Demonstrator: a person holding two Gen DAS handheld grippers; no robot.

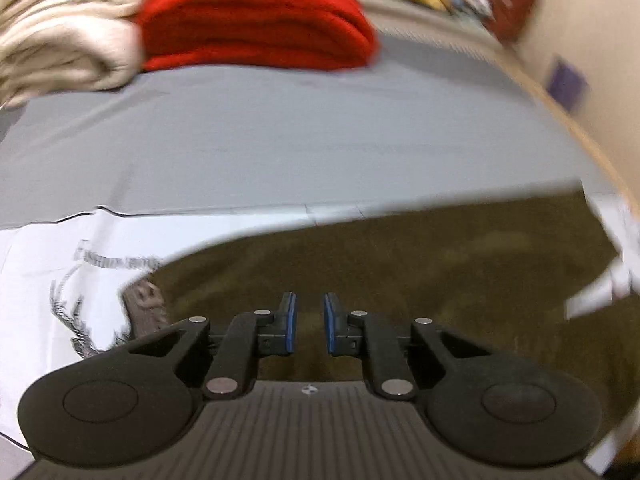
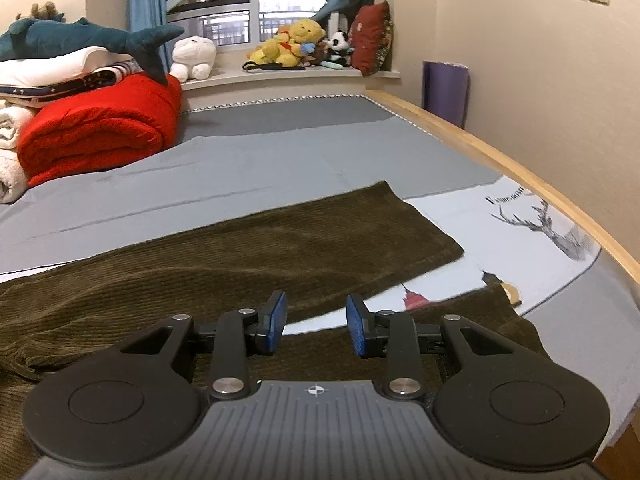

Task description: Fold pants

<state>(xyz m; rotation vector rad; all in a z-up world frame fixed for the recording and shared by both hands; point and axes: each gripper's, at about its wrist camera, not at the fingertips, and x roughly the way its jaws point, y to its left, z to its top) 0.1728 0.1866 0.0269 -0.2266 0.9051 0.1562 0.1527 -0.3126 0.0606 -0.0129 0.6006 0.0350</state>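
Note:
Dark olive corduroy pants [image 2: 248,256] lie spread on the bed, one leg stretching to the right [image 2: 380,232], the other leg end near the bed's right edge [image 2: 480,312]. In the left wrist view the pants [image 1: 400,264] fill the lower middle, blurred. My left gripper [image 1: 310,324] is open with a narrow gap, low over the pants, nothing between the blue pads. My right gripper [image 2: 316,322] is open and empty, just above the pants between the two legs.
A grey sheet [image 2: 260,168] and a white printed sheet with a deer drawing [image 2: 532,232] cover the bed. A red folded blanket [image 2: 104,128], cream blanket [image 1: 60,32] and pillows sit at the back left. Wooden bed rail [image 2: 500,160] runs along the right; plush toys [image 2: 288,46] on the windowsill.

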